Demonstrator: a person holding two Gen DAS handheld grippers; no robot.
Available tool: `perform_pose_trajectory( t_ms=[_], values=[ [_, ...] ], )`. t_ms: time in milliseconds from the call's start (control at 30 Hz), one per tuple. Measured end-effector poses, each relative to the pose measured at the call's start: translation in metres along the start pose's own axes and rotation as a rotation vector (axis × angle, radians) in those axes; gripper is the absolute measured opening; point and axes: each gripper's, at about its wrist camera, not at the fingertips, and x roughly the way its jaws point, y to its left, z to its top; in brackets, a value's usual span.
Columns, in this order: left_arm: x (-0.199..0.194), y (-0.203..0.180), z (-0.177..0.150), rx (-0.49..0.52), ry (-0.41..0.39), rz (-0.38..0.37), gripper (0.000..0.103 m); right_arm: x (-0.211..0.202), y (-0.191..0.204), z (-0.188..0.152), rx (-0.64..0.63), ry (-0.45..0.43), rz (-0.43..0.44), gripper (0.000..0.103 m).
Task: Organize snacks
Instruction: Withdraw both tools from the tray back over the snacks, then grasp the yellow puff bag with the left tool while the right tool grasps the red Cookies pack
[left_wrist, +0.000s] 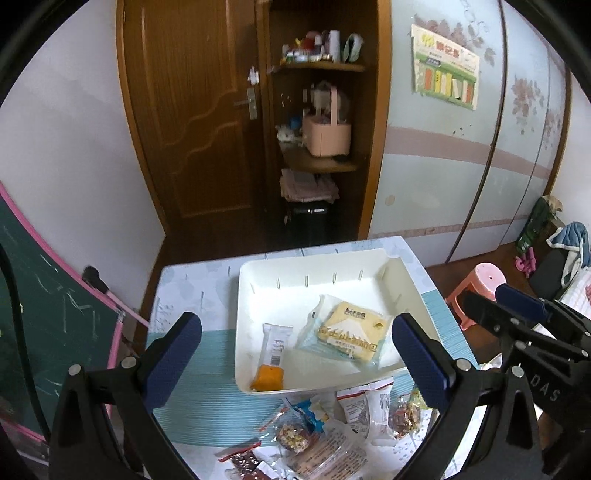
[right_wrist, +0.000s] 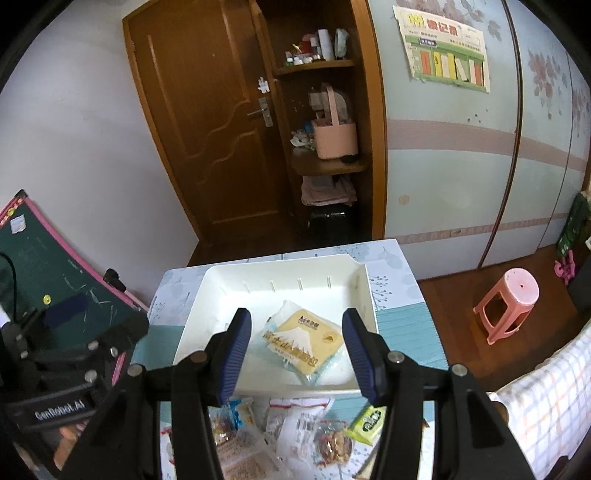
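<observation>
Two packets lie in the white plastic tray (left_wrist: 402, 280) on the surface: a yellow bread packet (left_wrist: 349, 330) right, an orange-ended wafer sachet (left_wrist: 271, 356) left. Loose crinkly snack packets (left_wrist: 321, 424) are heaped nearer. Left gripper (left_wrist: 295, 360) and right gripper (right_wrist: 297, 350) fingers are spread, empty. Packets look light, soft, slippery; pinch a sealed edge.

Both hand-held grippers (left_wrist: 295, 354) (right_wrist: 297, 350) empty, agape

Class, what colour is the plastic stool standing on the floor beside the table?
Pink. The stool shows best in the right wrist view.
</observation>
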Motion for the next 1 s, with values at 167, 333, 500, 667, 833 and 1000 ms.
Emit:
perform_pose_trajectory(
  t_ms=[167, 333, 500, 667, 833, 1000],
  values=[
    [-0.034, -0.009, -0.012, 0.037, -0.017, -0.021, 0.103, -0.027, 0.003, -0.018, -0.033, -0.011, 0.026, 0.052],
    [-0.062, -0.019, -0.047, 0.117, -0.018, -0.068, 0.103, -0.048, 0.001, -0.059, -0.068, 0.004, 0.027, 0.06],
    [-0.07, -0.029, -0.111, 0.218, 0.026, -0.121, 0.103, -0.059, -0.005, -0.111, -0.095, 0.057, 0.026, 0.062],
    [-0.041, -0.023, -0.183, 0.25, 0.183, -0.178, 0.103, -0.049, -0.022, -0.171, -0.115, 0.162, -0.017, 0.062],
    [-0.009, -0.008, -0.248, 0.249, 0.357, -0.217, 0.103, -0.026, -0.04, -0.225, -0.077, 0.293, -0.032, 0.062],
    [0.014, 0.0, -0.292, 0.292, 0.456, -0.206, 0.103, -0.006, -0.047, -0.266, -0.045, 0.407, -0.023, 0.062]
  ],
)
